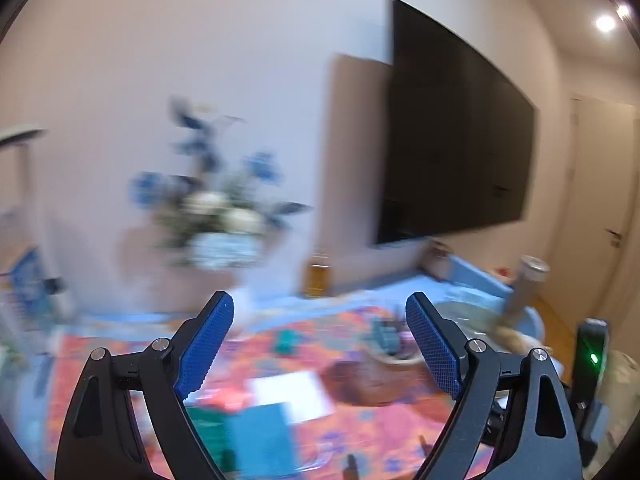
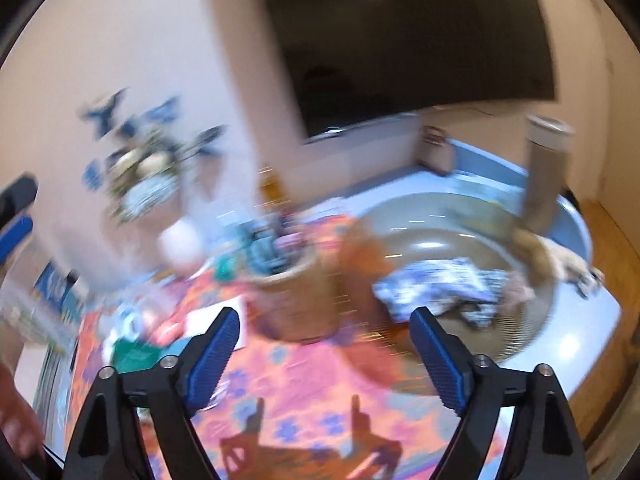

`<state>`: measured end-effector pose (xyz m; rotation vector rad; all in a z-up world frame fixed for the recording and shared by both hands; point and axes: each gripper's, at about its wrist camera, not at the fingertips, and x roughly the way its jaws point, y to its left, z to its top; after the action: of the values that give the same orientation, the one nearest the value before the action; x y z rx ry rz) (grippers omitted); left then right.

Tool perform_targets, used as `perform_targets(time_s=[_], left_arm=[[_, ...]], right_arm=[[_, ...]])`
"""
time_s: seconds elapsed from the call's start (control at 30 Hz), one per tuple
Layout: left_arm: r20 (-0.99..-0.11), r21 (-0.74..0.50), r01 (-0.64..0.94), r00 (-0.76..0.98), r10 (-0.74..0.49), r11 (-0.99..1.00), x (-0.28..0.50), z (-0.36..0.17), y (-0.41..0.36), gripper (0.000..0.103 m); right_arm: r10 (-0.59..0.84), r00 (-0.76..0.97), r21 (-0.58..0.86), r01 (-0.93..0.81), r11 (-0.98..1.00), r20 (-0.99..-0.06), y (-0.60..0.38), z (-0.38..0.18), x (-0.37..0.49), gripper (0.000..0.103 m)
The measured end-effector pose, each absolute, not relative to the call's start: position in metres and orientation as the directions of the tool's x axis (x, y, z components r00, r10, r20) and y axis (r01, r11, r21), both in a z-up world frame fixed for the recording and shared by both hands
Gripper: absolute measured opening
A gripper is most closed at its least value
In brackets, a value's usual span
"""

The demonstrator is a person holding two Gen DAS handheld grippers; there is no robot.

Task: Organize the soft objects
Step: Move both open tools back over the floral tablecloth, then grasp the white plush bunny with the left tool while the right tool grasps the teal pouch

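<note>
Both views are blurred by motion. My right gripper (image 2: 324,320) is open and empty above an orange patterned cloth (image 2: 304,392). Ahead of it stands a woven basket (image 2: 296,296) with soft items in it. To its right a blue-and-white patterned cloth (image 2: 436,284) lies in a large round shallow tray (image 2: 432,216), with a tan plush toy (image 2: 560,256) on the tray's right rim. My left gripper (image 1: 320,308) is open and empty above the same cloth (image 1: 360,420). A brown round object (image 1: 372,380) lies between its fingers' line of sight.
A large black TV (image 1: 460,140) hangs on the wall. A vase of blue and white flowers (image 1: 216,216) stands at the back left. A tall grey cylinder (image 2: 544,168) stands by the tray. White paper (image 1: 292,392) and teal items (image 1: 260,436) lie on the cloth.
</note>
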<state>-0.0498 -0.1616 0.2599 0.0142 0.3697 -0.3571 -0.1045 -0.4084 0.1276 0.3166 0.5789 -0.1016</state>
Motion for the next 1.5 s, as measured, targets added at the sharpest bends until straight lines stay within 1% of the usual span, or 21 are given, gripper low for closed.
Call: perform_targets(time_s=[0.03, 0.13, 0.23, 0.3, 0.33, 0.37, 0.43, 0.47, 0.57, 0.63, 0.7, 0.77, 0.8, 0.83, 1.0, 1.1, 1.13, 1.23, 1.33, 1.47, 1.5], left_arm=[[-0.351, -0.051, 0.314, 0.883, -0.311, 0.948, -0.053, 0.262, -0.144, 0.088], [-0.355, -0.061, 0.227, 0.905, -0.234, 0.972, -0.062, 0.26, -0.094, 0.095], [-0.376, -0.088, 0.151, 0.91, -0.173, 0.985, -0.066, 0.244, -0.051, 0.096], [-0.404, -0.117, 0.13, 0.899, -0.166, 0.985, -0.063, 0.222, -0.031, 0.096], [-0.419, -0.126, 0.124, 0.893, -0.166, 0.984, -0.061, 0.209, -0.023, 0.096], [-0.442, -0.135, 0.107, 0.883, -0.157, 0.985, -0.056, 0.192, -0.014, 0.096], [-0.495, -0.139, 0.076, 0.858, -0.135, 0.987, -0.049, 0.161, -0.001, 0.096], [-0.532, -0.154, 0.061, 0.836, -0.135, 0.986, -0.042, 0.139, 0.008, 0.096], [-0.599, -0.214, 0.02, 0.787, -0.147, 0.977, -0.031, 0.089, 0.026, 0.095], [-0.642, -0.249, -0.015, 0.751, -0.153, 0.968, -0.02, 0.058, 0.039, 0.095], [-0.659, -0.28, -0.03, 0.733, -0.169, 0.96, -0.016, 0.039, 0.047, 0.095], [-0.653, -0.366, -0.014, 0.716, -0.246, 0.931, -0.013, 0.021, 0.058, 0.093], [-0.657, -0.411, -0.015, 0.698, -0.285, 0.912, -0.011, 0.019, 0.062, 0.093], [-0.635, -0.463, -0.005, 0.699, -0.328, 0.886, -0.011, 0.017, 0.07, 0.093], [-0.581, -0.603, -0.031, 0.702, -0.412, 0.797, -0.012, 0.006, 0.09, 0.093], [-0.546, -0.647, -0.043, 0.723, -0.423, 0.762, -0.014, 0.004, 0.098, 0.093], [-0.548, -0.642, -0.048, 0.727, -0.414, 0.765, -0.015, 0.004, 0.098, 0.093], [-0.573, -0.575, -0.059, 0.741, -0.35, 0.816, -0.02, 0.01, 0.088, 0.093], [-0.588, -0.531, -0.047, 0.739, -0.328, 0.846, -0.018, 0.014, 0.083, 0.093], [-0.648, -0.52, -0.093, 0.691, -0.321, 0.849, -0.017, 0.015, 0.083, 0.093], [-0.669, -0.505, -0.107, 0.675, -0.311, 0.856, -0.018, 0.021, 0.082, 0.093]], right_arm=[[0.016, 0.836, 0.256, 0.15, 0.955, -0.548, -0.394, 0.128, -0.104, 0.087], [0.093, 0.828, 0.242, 0.053, 0.969, -0.553, -0.355, 0.119, -0.096, 0.087], [0.171, 0.796, 0.253, -0.024, 0.967, -0.58, -0.323, 0.1, -0.083, 0.087], [0.203, 0.782, 0.251, -0.062, 0.966, -0.589, -0.304, 0.084, -0.072, 0.087], [0.233, 0.789, 0.254, -0.101, 0.962, -0.568, -0.295, 0.076, -0.07, 0.087], [0.236, 0.802, 0.232, -0.125, 0.965, -0.549, -0.286, 0.065, -0.066, 0.087], [0.206, 0.794, 0.194, -0.113, 0.974, -0.571, -0.275, 0.048, -0.058, 0.087], [0.212, 0.779, 0.202, -0.112, 0.973, -0.59, -0.271, 0.039, -0.052, 0.087], [0.265, 0.744, 0.277, -0.112, 0.954, -0.613, -0.271, 0.015, -0.041, 0.087], [0.245, 0.734, 0.267, -0.09, 0.959, -0.633, -0.271, 0.009, -0.037, 0.087], [0.249, 0.73, 0.278, -0.085, 0.957, -0.637, -0.272, 0.008, -0.033, 0.087], [0.257, 0.724, 0.293, -0.08, 0.953, -0.64, -0.275, 0.005, -0.03, 0.087], [0.271, 0.71, 0.308, -0.08, 0.948, -0.65, -0.275, 0.001, -0.027, 0.087], [0.281, 0.697, 0.318, -0.08, 0.945, -0.66, -0.277, 0.0, -0.027, 0.087], [0.286, 0.661, 0.321, -0.072, 0.944, -0.694, -0.274, -0.006, -0.019, 0.087], [0.294, 0.653, 0.321, -0.081, 0.944, -0.698, -0.272, -0.007, -0.018, 0.094], [0.294, 0.652, 0.321, -0.082, 0.944, -0.699, -0.272, -0.007, -0.018, 0.095], [0.286, 0.648, 0.31, -0.082, 0.947, -0.705, -0.27, -0.007, -0.017, 0.095], [0.312, 0.633, 0.33, -0.094, 0.939, -0.709, -0.269, -0.008, -0.016, 0.099], [0.466, 0.589, 0.475, -0.153, 0.867, -0.66, -0.257, -0.003, -0.013, 0.1], [0.474, 0.579, 0.479, -0.158, 0.864, -0.664, -0.251, -0.002, -0.009, 0.1]])
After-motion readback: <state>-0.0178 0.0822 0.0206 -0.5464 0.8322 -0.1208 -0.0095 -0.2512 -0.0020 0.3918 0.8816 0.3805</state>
